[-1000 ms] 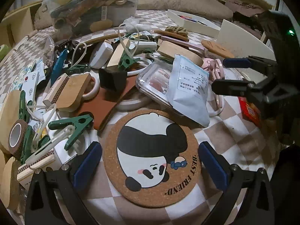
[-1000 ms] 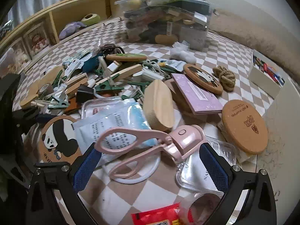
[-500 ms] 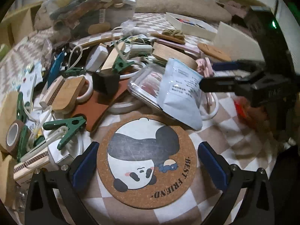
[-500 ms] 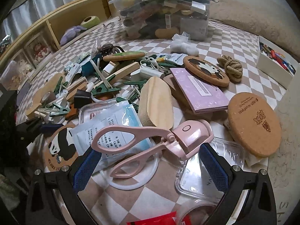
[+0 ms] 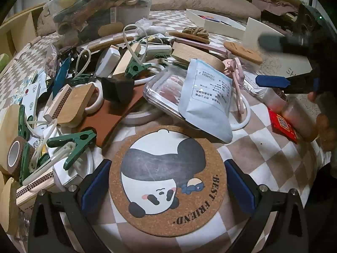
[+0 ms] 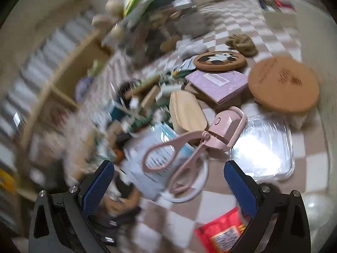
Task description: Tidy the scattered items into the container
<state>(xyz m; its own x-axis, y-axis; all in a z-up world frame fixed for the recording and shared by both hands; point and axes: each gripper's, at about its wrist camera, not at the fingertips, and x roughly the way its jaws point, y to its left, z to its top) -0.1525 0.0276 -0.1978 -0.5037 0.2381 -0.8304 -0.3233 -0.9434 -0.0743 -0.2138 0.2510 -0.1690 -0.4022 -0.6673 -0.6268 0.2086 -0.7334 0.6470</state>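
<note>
My left gripper (image 5: 167, 184) has jaws apart around the panda coaster (image 5: 167, 181). Right gripper (image 6: 168, 186) jaws apart too, over the pink curler (image 6: 195, 139).

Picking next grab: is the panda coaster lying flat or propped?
Flat: the panda coaster lies face-up on the checkered cloth, between the open left hand-held gripper.

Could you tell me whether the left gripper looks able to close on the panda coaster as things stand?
Probably yes: the left gripper is open, its fingers either side of the panda coaster, which lies flat on the checked cloth with nothing on top.
</note>
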